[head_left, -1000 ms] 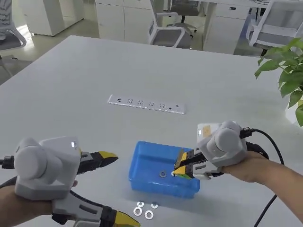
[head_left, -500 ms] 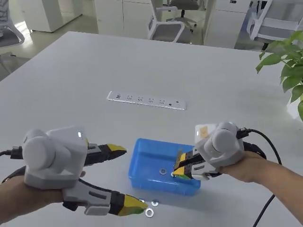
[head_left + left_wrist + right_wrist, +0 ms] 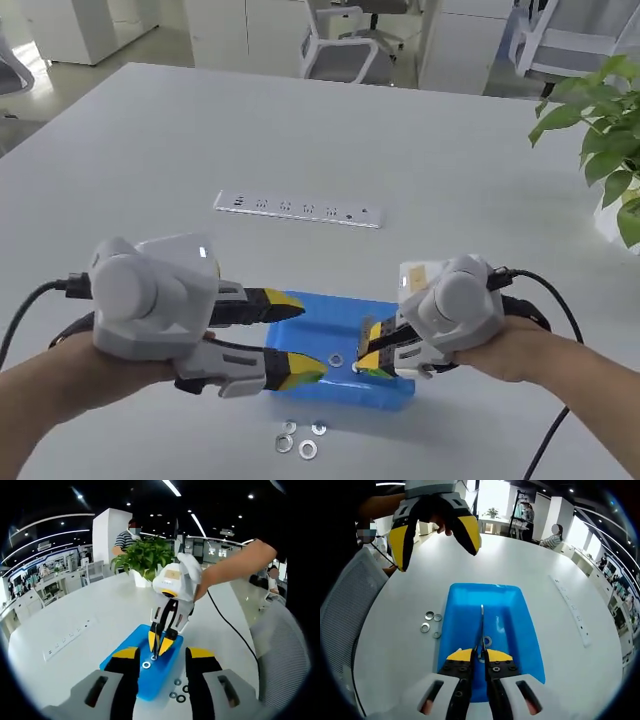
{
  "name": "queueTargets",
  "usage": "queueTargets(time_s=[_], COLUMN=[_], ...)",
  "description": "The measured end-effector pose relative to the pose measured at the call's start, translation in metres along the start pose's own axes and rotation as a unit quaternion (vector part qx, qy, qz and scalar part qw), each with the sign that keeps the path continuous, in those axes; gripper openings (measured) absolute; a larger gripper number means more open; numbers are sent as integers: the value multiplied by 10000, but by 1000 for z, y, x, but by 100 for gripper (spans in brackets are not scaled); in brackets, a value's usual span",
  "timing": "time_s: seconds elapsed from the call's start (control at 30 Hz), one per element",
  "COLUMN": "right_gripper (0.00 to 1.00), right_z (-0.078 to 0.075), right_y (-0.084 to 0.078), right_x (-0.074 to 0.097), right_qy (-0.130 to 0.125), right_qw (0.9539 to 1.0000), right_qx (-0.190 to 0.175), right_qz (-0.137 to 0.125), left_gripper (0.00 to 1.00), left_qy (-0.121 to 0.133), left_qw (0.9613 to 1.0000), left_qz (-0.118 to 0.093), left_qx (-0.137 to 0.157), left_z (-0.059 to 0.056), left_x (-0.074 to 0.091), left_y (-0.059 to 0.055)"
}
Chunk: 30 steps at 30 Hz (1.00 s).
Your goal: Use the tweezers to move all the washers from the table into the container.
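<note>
Hovering over blue container (image 3: 520,630): right gripper (image 3: 480,656), jaws pressed together on tweezers (image 3: 482,622). One washer (image 3: 487,641) lies inside container, just beside the tweezers. Left gripper (image 3: 162,655) faces container's other end, jaws spread wide. Four loose washers (image 3: 431,622) lie on table (image 3: 150,150) just beside container. Power strip (image 3: 298,210) lies well beyond it.

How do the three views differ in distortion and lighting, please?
Head view: lines straight, light soft and even, washers clear. Left gripper view: fisheye curves the table, ceiling lights glare. Right gripper view: same curving, windows blown out beyond the container.
</note>
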State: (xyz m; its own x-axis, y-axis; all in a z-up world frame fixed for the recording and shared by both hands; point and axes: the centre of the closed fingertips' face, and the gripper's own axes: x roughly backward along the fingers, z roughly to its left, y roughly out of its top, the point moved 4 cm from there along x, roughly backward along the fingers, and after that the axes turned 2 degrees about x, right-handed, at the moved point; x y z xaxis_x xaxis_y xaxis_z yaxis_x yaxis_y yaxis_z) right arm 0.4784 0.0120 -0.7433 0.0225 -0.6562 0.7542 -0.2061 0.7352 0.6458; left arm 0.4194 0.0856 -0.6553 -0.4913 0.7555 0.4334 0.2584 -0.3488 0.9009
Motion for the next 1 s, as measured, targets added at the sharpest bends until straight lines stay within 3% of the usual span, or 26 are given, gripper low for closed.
queueTargets(time_s=[0.47, 1.0], right_gripper=[9, 9], right_z=[1, 2], right_y=[2, 3], right_x=[-1, 0], right_qy=[21, 66], right_qw=[9999, 9997], right_qx=[109, 241], right_qz=[-8, -5], left_gripper=[23, 14], left_qy=[-212, -426], left_qw=[9990, 9968], left_qz=[88, 182], left_qx=[-395, -648], left_z=[14, 14], left_x=[-29, -50], left_y=[1, 4])
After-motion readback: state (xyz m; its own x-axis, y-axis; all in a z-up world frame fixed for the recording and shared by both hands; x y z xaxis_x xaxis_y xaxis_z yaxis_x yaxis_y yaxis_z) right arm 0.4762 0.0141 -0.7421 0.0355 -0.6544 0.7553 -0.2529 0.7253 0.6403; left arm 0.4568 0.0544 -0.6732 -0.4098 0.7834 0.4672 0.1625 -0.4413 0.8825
